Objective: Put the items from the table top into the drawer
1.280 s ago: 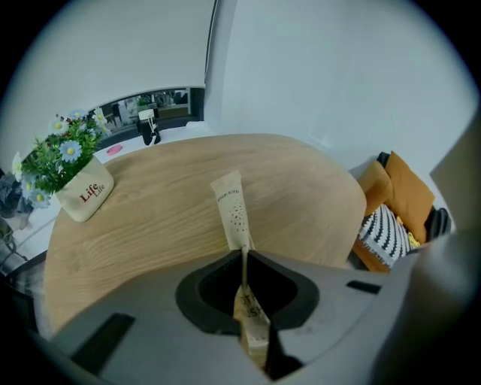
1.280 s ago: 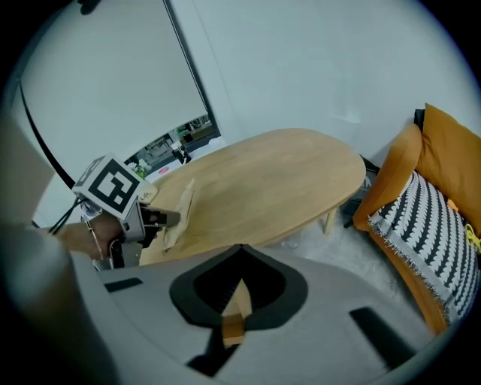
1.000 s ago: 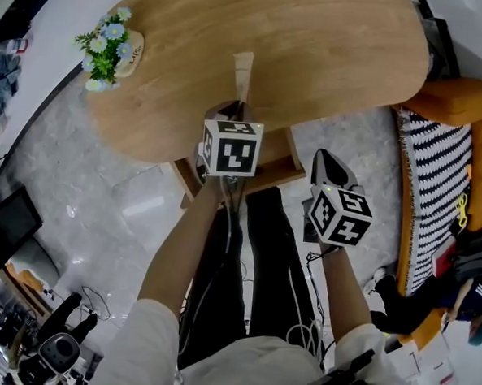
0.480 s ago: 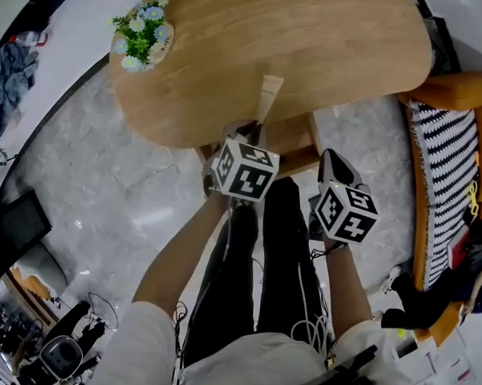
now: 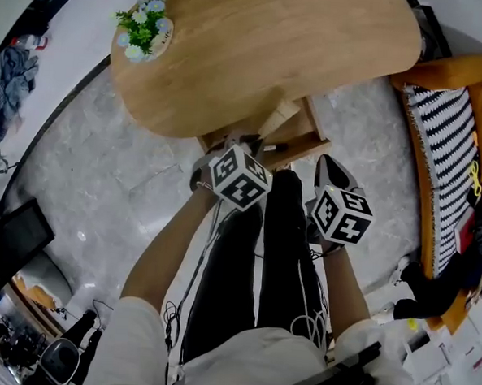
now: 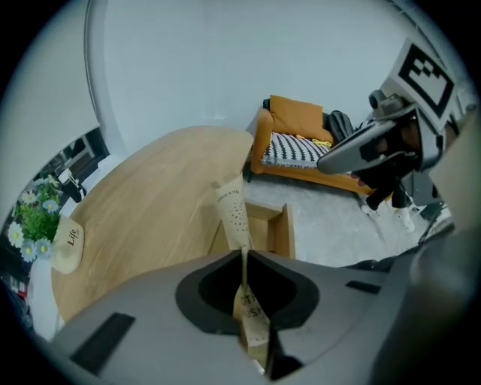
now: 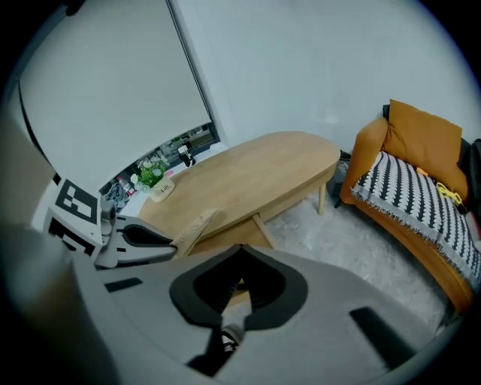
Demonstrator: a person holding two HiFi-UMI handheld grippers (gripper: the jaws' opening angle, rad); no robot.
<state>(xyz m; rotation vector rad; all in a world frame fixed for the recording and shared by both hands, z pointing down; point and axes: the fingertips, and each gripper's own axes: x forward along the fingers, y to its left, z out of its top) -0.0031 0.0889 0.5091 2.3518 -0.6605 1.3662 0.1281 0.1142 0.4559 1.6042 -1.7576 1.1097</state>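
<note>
A pale grey stone floor runs under a long oval wooden table, with an orange sofa off to the right tongs' side.

The left tongs are clamped on a flattened beige tube with fine dots, gripping its lower end. The tube's long axis carries straight on from the jaws, and its free end points ahead toward the table edge. Just beyond and below the left tips lies the pulled-out light wooden drawer, so the tube hangs over its open mouth. A small dark thing lies inside, too small to name.

The right tongs sit beside the left pair, further back from the drawer, with their jaws together on nothing. I judge the left pair the one placed to lower and let go.

Farthest ahead, at the table's far left end, stands a small pot of blue and white flowers.

Count: two tongs, one tube, one drawer, one flower pot.
</note>
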